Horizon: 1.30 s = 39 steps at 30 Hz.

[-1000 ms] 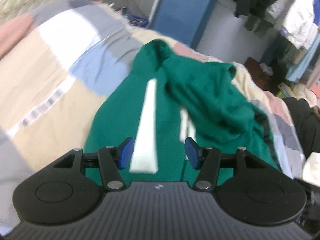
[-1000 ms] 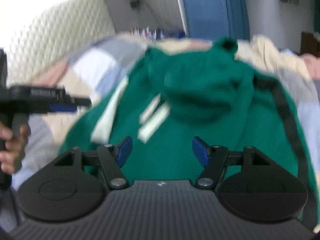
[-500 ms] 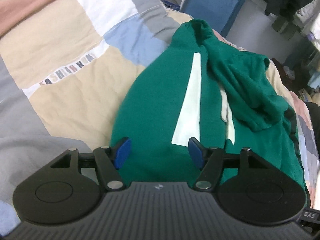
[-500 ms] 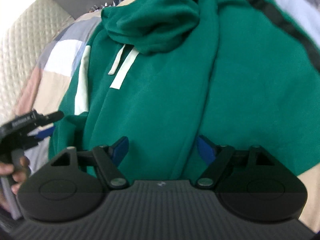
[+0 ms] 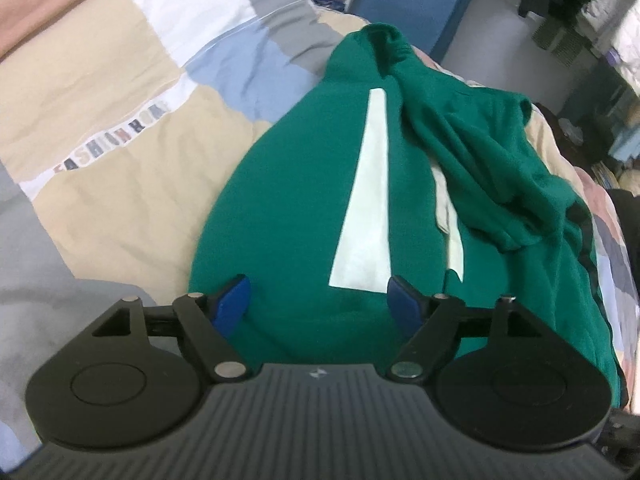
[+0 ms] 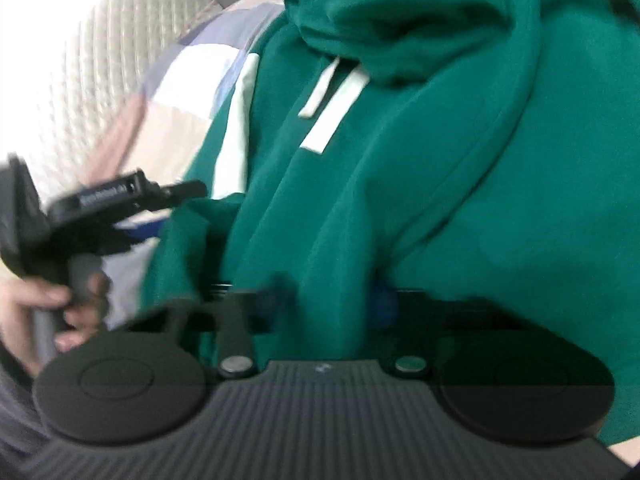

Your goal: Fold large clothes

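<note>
Right wrist view: the right gripper point(image 6: 332, 300) is closing on a ridge of the green hoodie point(image 6: 460, 160), which lies rumpled on the quilt point(image 5: 120, 168); the left gripper point(image 5: 320, 300) is opening above its hem, gripping nothing. Folding looks barely begun.

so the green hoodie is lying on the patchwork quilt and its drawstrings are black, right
Not quite. The green hoodie does lie on the patchwork quilt, but its drawstrings are white, not black. The right wrist view shows them hanging below the bunched hood; the left wrist view shows them too.
</note>
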Available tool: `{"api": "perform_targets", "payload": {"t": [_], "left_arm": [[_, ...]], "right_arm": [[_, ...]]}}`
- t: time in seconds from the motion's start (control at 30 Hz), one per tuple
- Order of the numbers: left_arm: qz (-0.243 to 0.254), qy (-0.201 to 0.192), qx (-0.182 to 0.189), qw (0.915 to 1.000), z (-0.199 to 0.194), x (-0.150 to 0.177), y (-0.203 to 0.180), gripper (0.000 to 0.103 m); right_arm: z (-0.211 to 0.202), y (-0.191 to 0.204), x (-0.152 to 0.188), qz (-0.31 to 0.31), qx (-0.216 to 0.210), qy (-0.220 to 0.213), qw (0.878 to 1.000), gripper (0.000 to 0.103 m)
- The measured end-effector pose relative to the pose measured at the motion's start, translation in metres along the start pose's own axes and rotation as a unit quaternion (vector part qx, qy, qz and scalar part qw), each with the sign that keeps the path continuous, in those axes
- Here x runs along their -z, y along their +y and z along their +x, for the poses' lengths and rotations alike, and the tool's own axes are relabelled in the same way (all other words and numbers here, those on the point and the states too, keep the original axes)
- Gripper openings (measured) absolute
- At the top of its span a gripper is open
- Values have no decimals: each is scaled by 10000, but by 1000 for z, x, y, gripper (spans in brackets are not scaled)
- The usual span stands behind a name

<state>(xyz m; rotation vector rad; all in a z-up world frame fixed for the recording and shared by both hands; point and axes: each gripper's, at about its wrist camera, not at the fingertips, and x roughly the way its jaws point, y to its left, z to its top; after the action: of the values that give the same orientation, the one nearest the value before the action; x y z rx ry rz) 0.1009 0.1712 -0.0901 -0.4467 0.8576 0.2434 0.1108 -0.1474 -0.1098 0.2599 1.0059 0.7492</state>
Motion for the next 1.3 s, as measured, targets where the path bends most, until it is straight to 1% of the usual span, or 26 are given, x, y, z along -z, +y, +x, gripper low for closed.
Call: {"api": "perform_targets", "payload": {"t": [0.03,0.1,0.13,0.2,0.27,0.3,0.33,0.37,0.4,0.43,0.47,0.5,0.53,0.6,0.67,0.7,0.83,0.9,1.0,1.1,1.23,1.3], "left_arm": [[26,-11,18,10000,0,2,-1,82],[-57,-58,54,10000,0,4,-2,84],[-121,-86,63,9999,0,5,-2,85],[-23,-177,7,9998,1,8,-7,84],[98,-249,-21,9996,2,12,-11,83],[156,-270,-27,9995,3,14,-13,80],[237,-281,-68,9993,4,16,-16,69],[343,-295,-162,9988,4,17,-19,63],[406,-304,-247,9984,5,19,-20,51],[445,-311,-320,9980,7,19,-20,38],[442,-331,-366,9978,6,19,-18,30],[388,-365,-358,9979,5,18,-16,17],[241,-441,-303,9983,0,15,-10,8],[-12,-614,-237,9978,-9,7,2,7],[-257,-721,-102,9970,-19,-5,16,6],[-280,-779,-123,9965,-22,-10,21,6],[-369,-1062,-409,9928,-33,-44,44,6],[-468,-1239,-623,9892,-36,-69,58,6],[-495,-1509,-1060,9816,-33,-108,79,6],[-579,-1519,-1406,9766,-12,-139,102,6],[-661,-1365,-1787,9721,33,-156,131,6],[-806,-1175,-1876,9719,57,-157,143,6]], "right_arm": [[-4,2,-1,-75,41,-82,9999,15],[-18,2,-2,-99,34,-318,9994,11],[-24,2,-4,-85,45,-443,9990,10],[-44,-2,-8,-16,102,-757,9971,10],[-57,-5,-18,-18,260,-1069,9939,9],[-65,-8,-21,-22,395,-1222,9917,9],[-72,-11,-24,21,532,-1333,9896,9],[-77,-16,-28,97,621,-1403,9881,9],[-83,-21,-33,179,692,-1464,9866,9],[-91,-27,-36,238,771,-1521,9851,9],[-100,-34,-39,285,887,-1585,9830,9],[-105,-38,-43,323,976,-1640,9811,9],[-112,-45,-48,385,1041,-1693,9793,9],[-125,-58,-58,516,1140,-1794,9758,9],[-139,-67,-71,499,1303,-1912,9716,9],[-146,-73,-77,452,1372,-1963,9698,9],[-182,-94,-110,358,1613,-2298,9591,9],[-197,-105,-134,308,1820,-2457,9516,9],[-212,-122,-164,238,2133,-2643,9403,9],[-219,-148,-197,177,2505,-2860,9248,9],[-208,-197,-223,253,2997,-2998,9053,9],[-193,-225,-227,315,3187,-2935,9007,9]]}}
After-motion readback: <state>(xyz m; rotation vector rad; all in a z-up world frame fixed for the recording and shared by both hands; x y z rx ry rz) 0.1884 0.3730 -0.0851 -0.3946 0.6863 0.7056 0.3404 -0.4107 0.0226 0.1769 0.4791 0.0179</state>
